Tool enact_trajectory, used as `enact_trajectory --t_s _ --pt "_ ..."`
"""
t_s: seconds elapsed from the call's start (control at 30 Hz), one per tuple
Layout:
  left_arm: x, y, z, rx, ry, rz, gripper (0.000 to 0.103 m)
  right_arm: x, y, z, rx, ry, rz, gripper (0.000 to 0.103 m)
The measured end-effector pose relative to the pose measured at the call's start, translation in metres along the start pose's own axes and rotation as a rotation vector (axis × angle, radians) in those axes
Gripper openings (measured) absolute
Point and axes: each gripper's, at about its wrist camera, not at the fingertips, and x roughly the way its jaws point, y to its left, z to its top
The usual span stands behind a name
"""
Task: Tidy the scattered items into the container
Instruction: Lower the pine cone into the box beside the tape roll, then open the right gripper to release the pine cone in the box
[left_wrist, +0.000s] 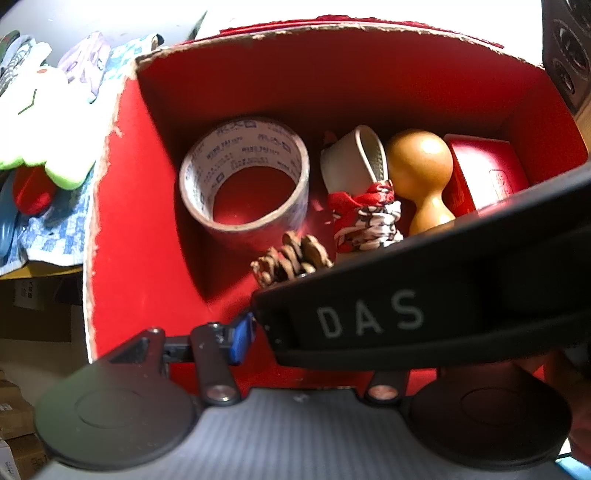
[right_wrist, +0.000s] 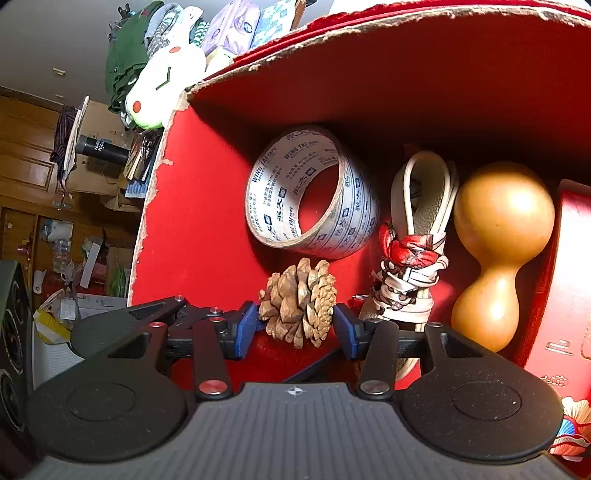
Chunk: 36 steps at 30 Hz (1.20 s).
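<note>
Pinecone (right_wrist: 299, 304) between spread fingers of right tool (right_wrist: 298, 328), inside red box (right_wrist: 192, 221), release step. Next: withdraw upward. Left tool (left_wrist: 258, 332) mostly hidden, state unclear.

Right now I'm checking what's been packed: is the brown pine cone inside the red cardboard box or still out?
Inside. The brown pine cone lies on the red cardboard box floor, between the right tongs' blue pads.
</note>
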Motion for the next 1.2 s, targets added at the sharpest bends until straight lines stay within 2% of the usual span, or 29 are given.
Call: enact_trajectory --t_s 0.17,0.63,1.2 --pt "-0.002 -0.005 -0.001 0.001 0.003 -0.002 0.059 -0.001 0.003 -0.001 -0.013 -0.022 -0.031 0.049" --pt "-0.006 -0.013 -0.003 0.012 0.000 -0.001 0.060 0.000 0.002 0.000 -0.007 -0.044 -0.048 0.049" --pt "-0.015 -0.018 -0.021 0.029 0.008 -0.018 0.064 -0.005 0.001 -0.002 0.011 -0.088 -0.086 0.049"
